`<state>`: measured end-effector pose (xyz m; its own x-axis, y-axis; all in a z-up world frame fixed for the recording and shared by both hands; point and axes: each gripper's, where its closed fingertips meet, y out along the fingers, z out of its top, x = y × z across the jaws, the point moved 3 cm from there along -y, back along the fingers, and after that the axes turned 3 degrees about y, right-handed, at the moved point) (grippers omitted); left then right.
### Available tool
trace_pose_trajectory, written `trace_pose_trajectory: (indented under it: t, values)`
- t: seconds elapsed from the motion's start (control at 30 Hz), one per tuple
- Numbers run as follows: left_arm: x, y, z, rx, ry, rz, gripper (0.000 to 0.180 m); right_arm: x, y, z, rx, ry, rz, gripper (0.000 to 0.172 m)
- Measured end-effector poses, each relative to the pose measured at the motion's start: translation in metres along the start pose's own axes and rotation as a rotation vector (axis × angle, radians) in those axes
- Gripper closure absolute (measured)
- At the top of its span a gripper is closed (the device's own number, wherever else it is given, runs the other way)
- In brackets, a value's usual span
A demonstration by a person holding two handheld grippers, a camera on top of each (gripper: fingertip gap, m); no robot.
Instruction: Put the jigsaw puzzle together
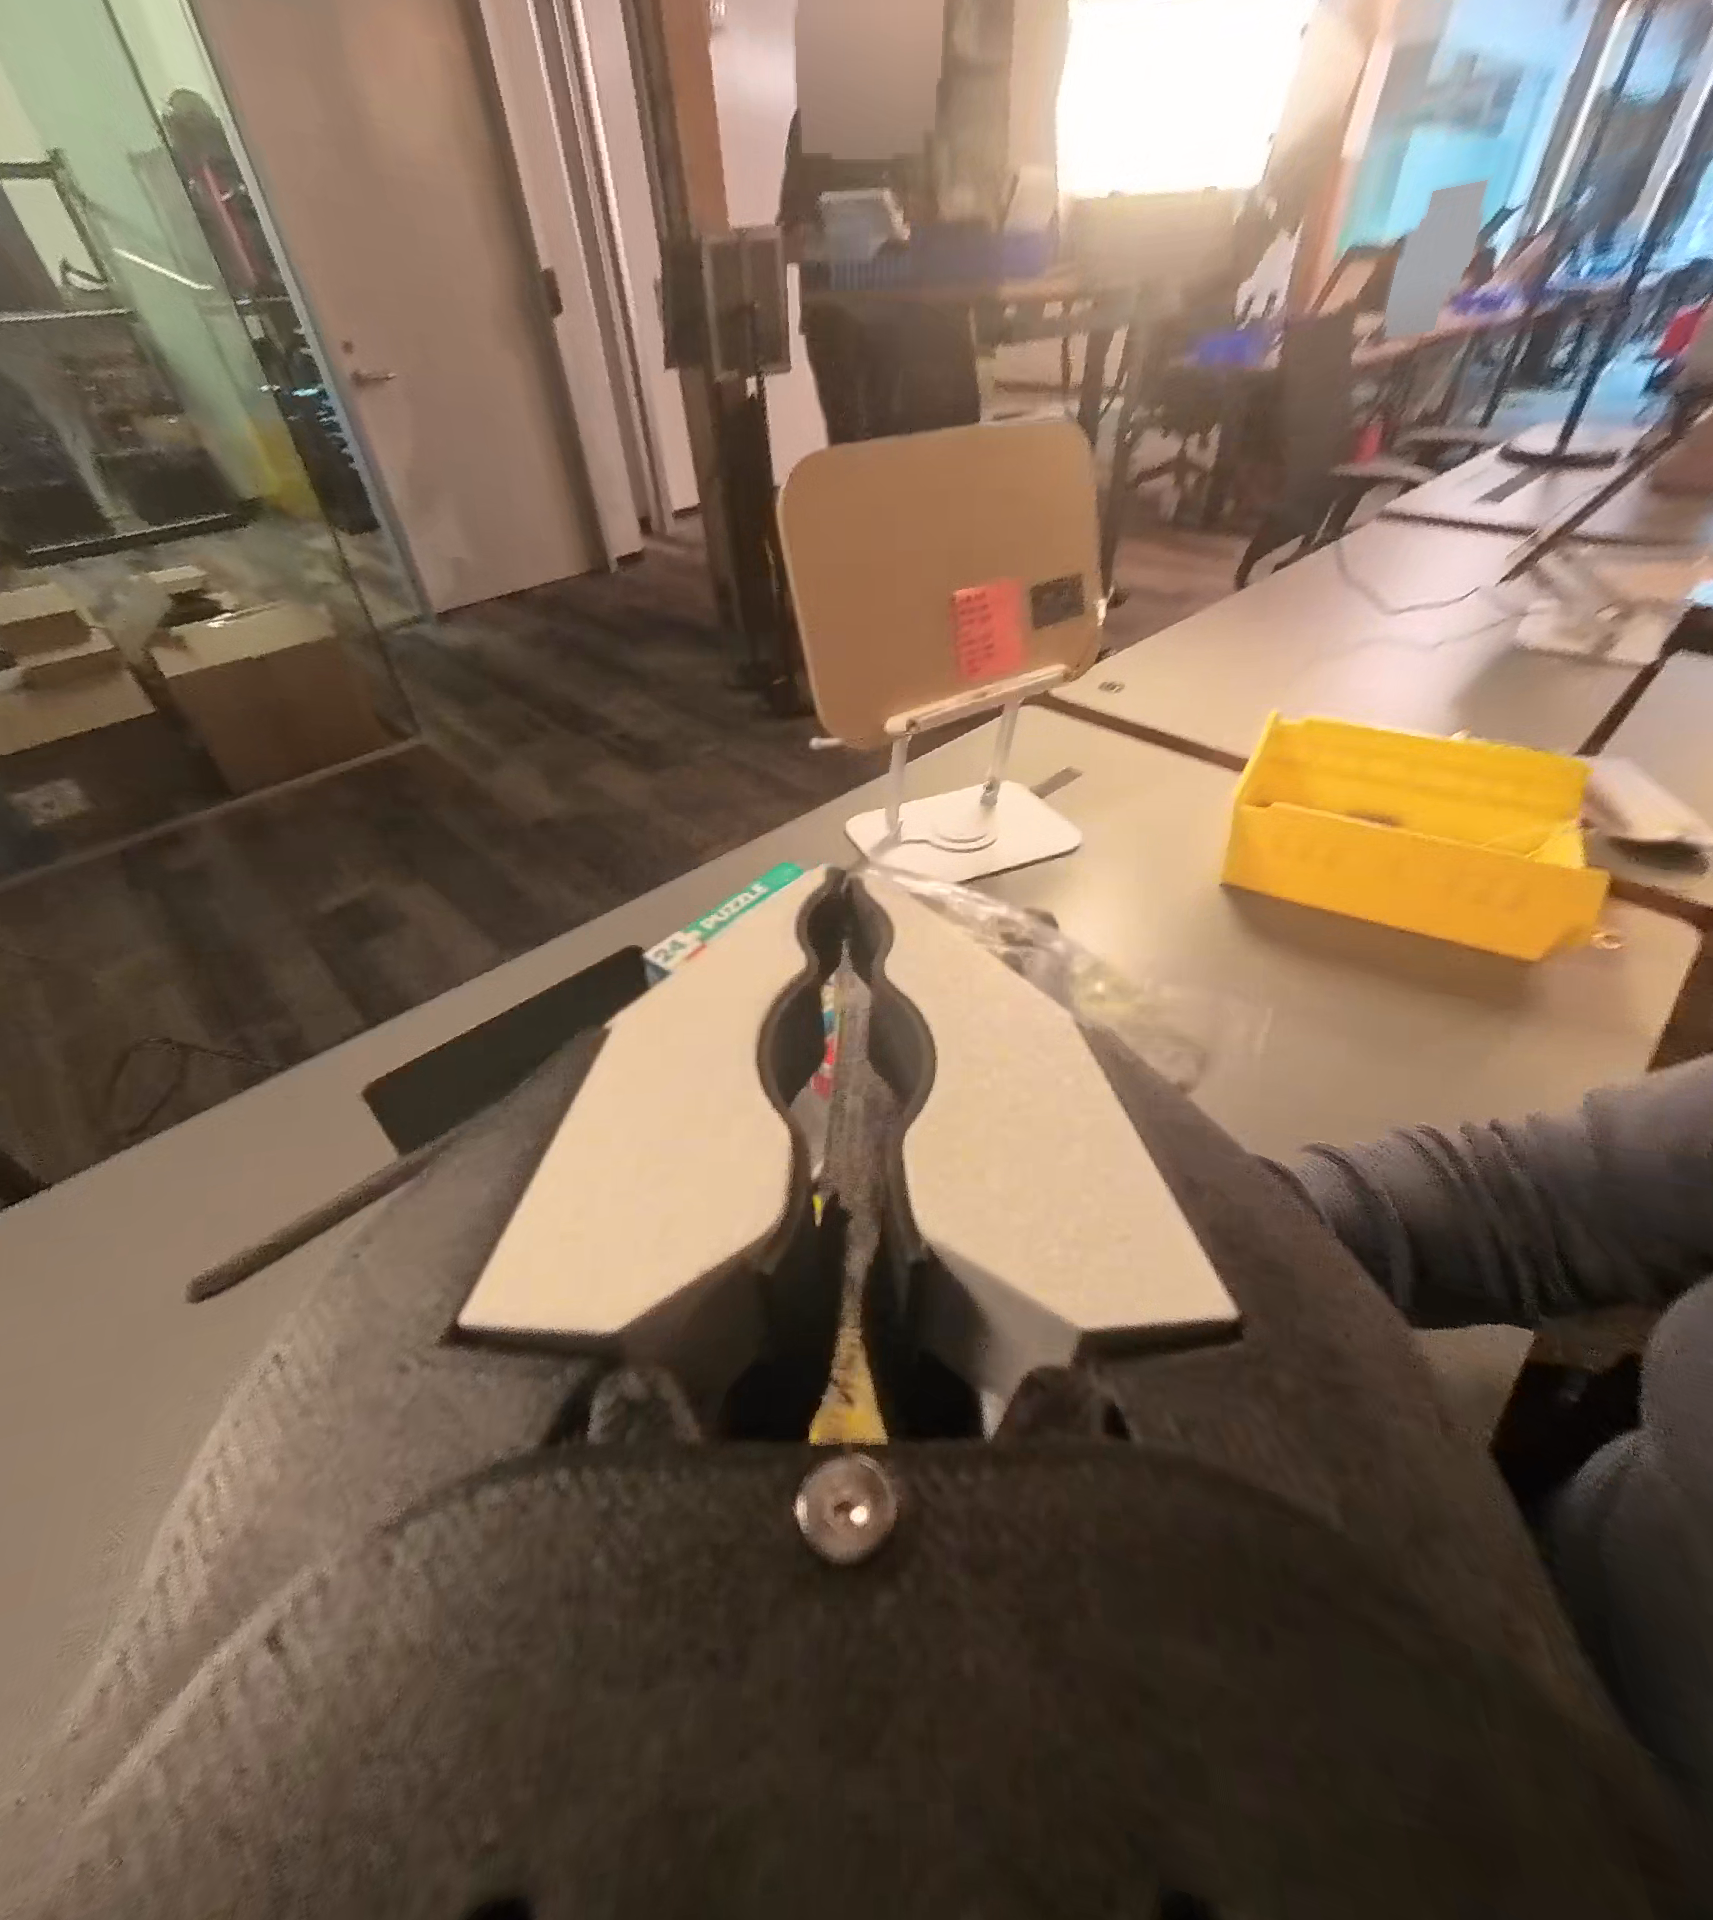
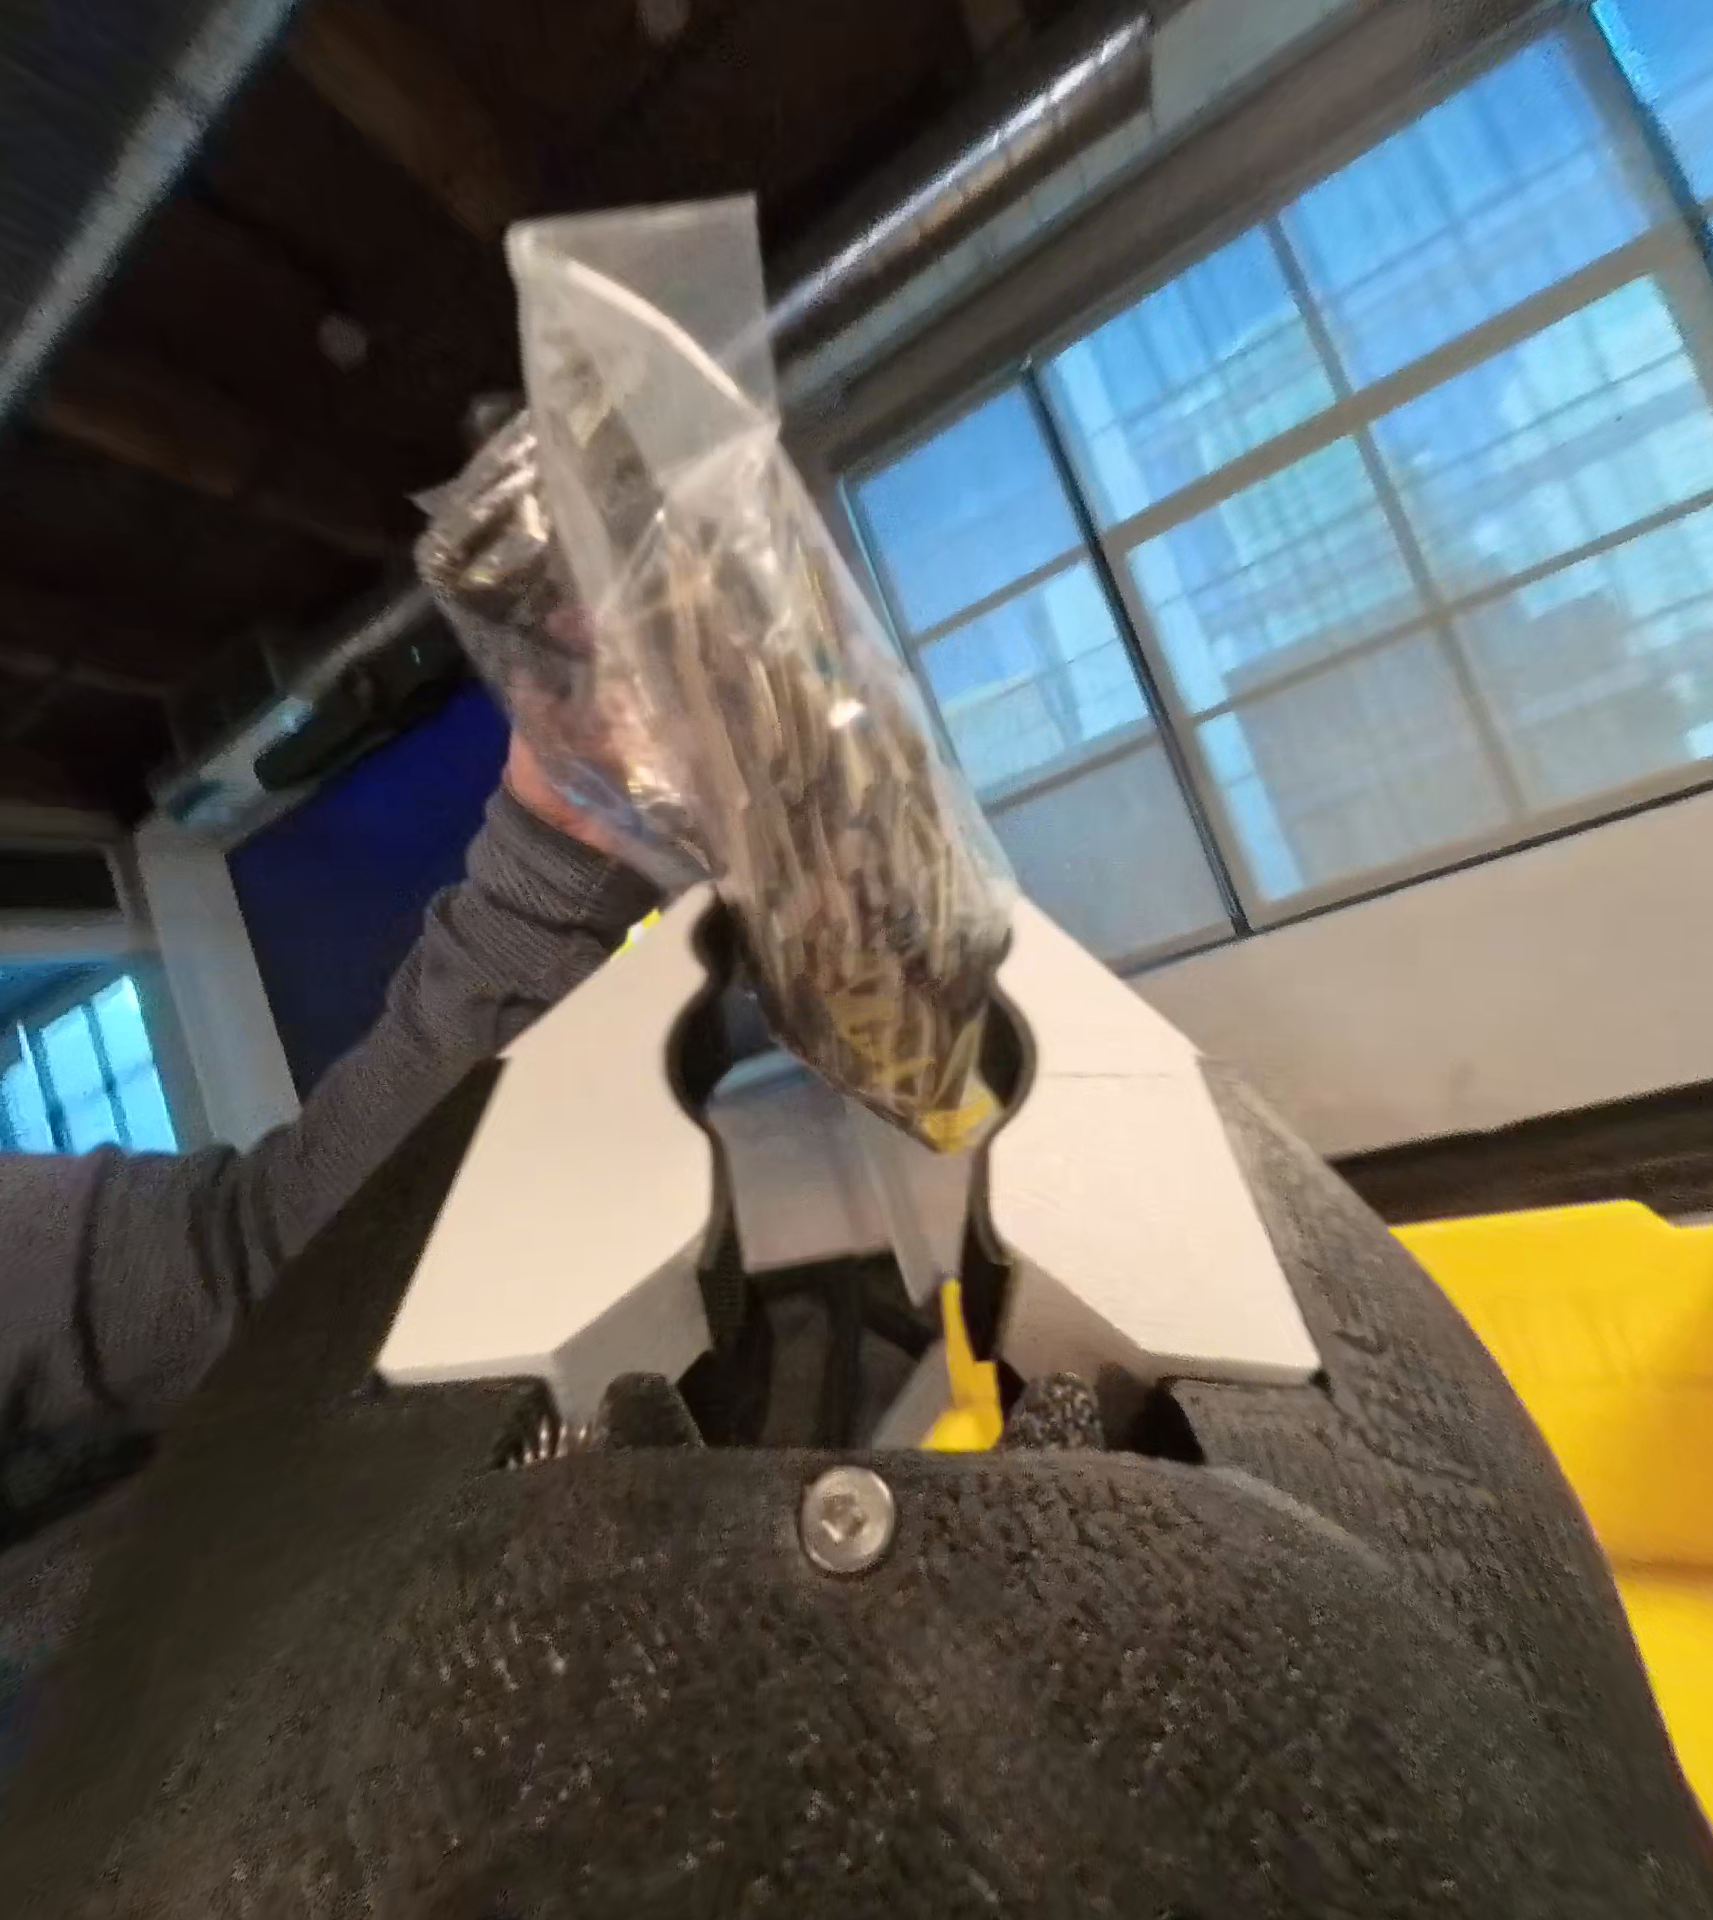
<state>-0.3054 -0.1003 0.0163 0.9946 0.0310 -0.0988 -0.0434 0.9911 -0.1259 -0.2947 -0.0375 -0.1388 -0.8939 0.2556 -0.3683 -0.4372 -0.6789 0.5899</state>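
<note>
Fingers of the left gripper (image 1: 847,883) are pressed together on a thin edge of a clear bag (image 1: 1039,945), which trails right of centre over the table (image 1: 208,1351). The right gripper (image 2: 857,920) points upward with fingers apart. The bag's lower end stands between them, clear of the left-hand finger. A yellow bin (image 2: 1558,1403) sits at lower right.

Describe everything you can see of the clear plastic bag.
The clear plastic bag is crinkly, glossy film packed with dark and tan slivers, its flat top empty. It stands tilted between the right gripper's fingers, against one, a gap at the other. The shut left gripper pinches its film edge.
</note>
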Motion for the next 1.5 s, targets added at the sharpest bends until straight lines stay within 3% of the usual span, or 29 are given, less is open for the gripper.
trace_pose_trajectory:
  t: [0.13, 0.23, 0.3, 0.37, 0.47, 0.53, 0.6, 0.67, 0.7, 0.77, 0.8, 0.87, 0.93, 0.97, 1.07, 1.17, 1.23, 1.37, 1.47, 1.5]
  values:
    - [-0.008, -0.030, -0.029, 0.106, -0.051, 0.004, 0.180, 0.005, -0.005, 0.011, -0.202, -0.238, -0.066, 0.135]
    - [-0.022, -0.056, -0.072, 0.121, -0.131, 0.118, 0.178, 0.007, -0.006, 0.030, -0.415, -0.683, -0.182, 0.136]
    - [-0.031, -0.075, -0.103, 0.122, -0.191, 0.216, 0.153, 0.003, -0.001, 0.039, -0.596, -1.024, -0.189, 0.136]
    - [-0.035, -0.092, -0.128, 0.139, -0.237, 0.298, 0.145, 0.002, 0.009, 0.037, -0.824, -1.317, -0.139, 0.136]
    - [-0.011, -0.085, -0.142, 0.164, -0.209, 0.295, 0.106, 0.016, 0.016, 0.020, -1.294, -1.650, -0.052, 0.136]
    - [0.019, -0.059, -0.144, 0.112, -0.079, 0.254, 0.097, 0.028, 0.016, 0.003, -1.592, -1.654, 0.006, 0.136]
    - [0.040, -0.029, -0.153, -0.044, 0.106, 0.266, 0.088, 0.036, 0.016, -0.010, -1.803, -1.584, 0.045, 0.136]
    - [0.039, -0.007, -0.164, -0.233, 0.247, 0.373, 0.090, 0.038, 0.019, -0.018, -1.922, -1.496, 0.070, 0.136]
    - [0.033, -0.001, -0.170, -0.331, 0.283, 0.441, 0.102, 0.038, 0.022, -0.021, -1.948, -1.448, 0.083, 0.135]
    - [0.016, 0.003, -0.181, -0.495, 0.287, 0.537, 0.138, 0.036, 0.030, -0.025, -1.930, -1.372, 0.093, 0.135]
    - [0.012, 0.005, -0.178, -0.479, 0.261, 0.542, 0.162, 0.036, 0.032, -0.024, -1.915, -1.333, 0.082, 0.134]
    - [0.010, 0.004, -0.169, -0.387, 0.156, 0.479, 0.164, 0.038, 0.035, -0.021, -1.841, -1.213, 0.020, 0.122]
    - [0.009, -0.002, -0.153, -0.189, 0.052, 0.405, 0.168, 0.038, 0.036, -0.018, -1.705, -0.991, -0.042, 0.081]
    - [0.008, -0.008, -0.146, -0.092, 0.007, 0.364, 0.168, 0.037, 0.036, -0.015, -1.635, -0.856, -0.066, 0.072]
    - [0.007, -0.023, -0.134, 0.096, -0.066, 0.265, 0.171, 0.035, 0.036, -0.007, -1.406, -0.500, -0.073, 0.070]
    - [0.005, -0.033, -0.123, 0.258, -0.125, 0.197, 0.171, 0.035, 0.027, -0.013, -1.276, -0.154, -0.048, 0.070]
    - [0.001, -0.037, -0.115, 0.355, -0.144, 0.196, 0.171, 0.031, 0.026, -0.021, -1.187, 0.008, 0.008, 0.079]
    - [-0.001, -0.046, -0.105, 0.532, -0.156, 0.139, 0.170, 0.021, 0.049, 0.003, -0.815, 0.198, 0.128, 0.122]
    - [-0.002, -0.056, -0.106, 0.642, -0.179, 0.097, 0.169, 0.022, 0.054, 0.014, -0.718, 0.213, 0.167, 0.161]
    - [-0.002, -0.059, -0.108, 0.662, -0.187, 0.079, 0.169, 0.020, 0.057, 0.016, -0.709, 0.206, 0.184, 0.163]
